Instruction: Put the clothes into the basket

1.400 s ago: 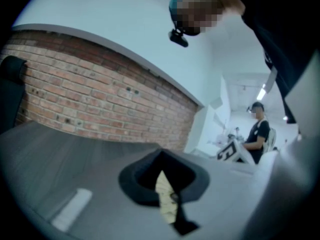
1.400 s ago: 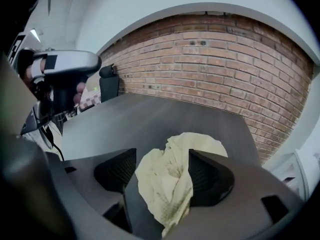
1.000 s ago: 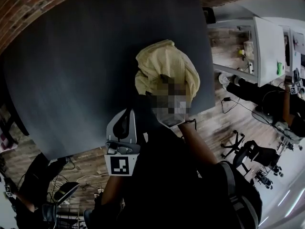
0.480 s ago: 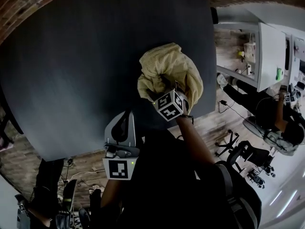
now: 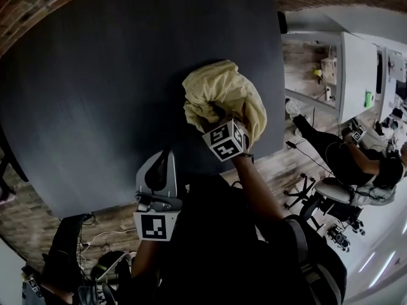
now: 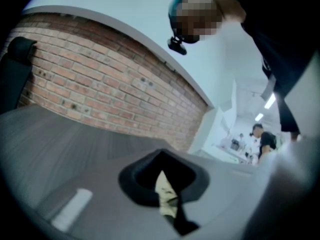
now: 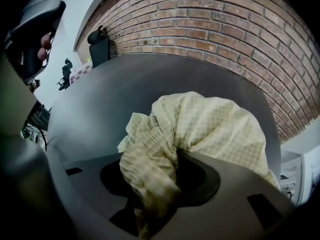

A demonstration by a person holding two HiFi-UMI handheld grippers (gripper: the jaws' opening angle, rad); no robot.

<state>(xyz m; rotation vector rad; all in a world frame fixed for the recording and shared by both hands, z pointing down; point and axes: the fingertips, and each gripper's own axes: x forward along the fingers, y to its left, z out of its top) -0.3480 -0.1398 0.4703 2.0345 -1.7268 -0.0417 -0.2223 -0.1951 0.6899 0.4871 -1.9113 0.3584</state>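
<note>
As right gripper (image 7: 150, 206) jaws close round it, bunched yellow checked cloth (image 7: 210, 129)

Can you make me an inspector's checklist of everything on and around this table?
Surface: dark grey table, with one thing on it.
Job's things: yellow checked cloth bunched near the table's right edge; no basket seen.
Clutter: nothing seen.
Grippers: right gripper points down into the cloth, and its claw has just been closing and pinches a fold. Left gripper is held by the near edge, away from the cloth; whether its claw is open or shut is unclear.
Cables: loose cables on the wood floor.
Surroundings: brick wall, office chairs, seated person.
</note>
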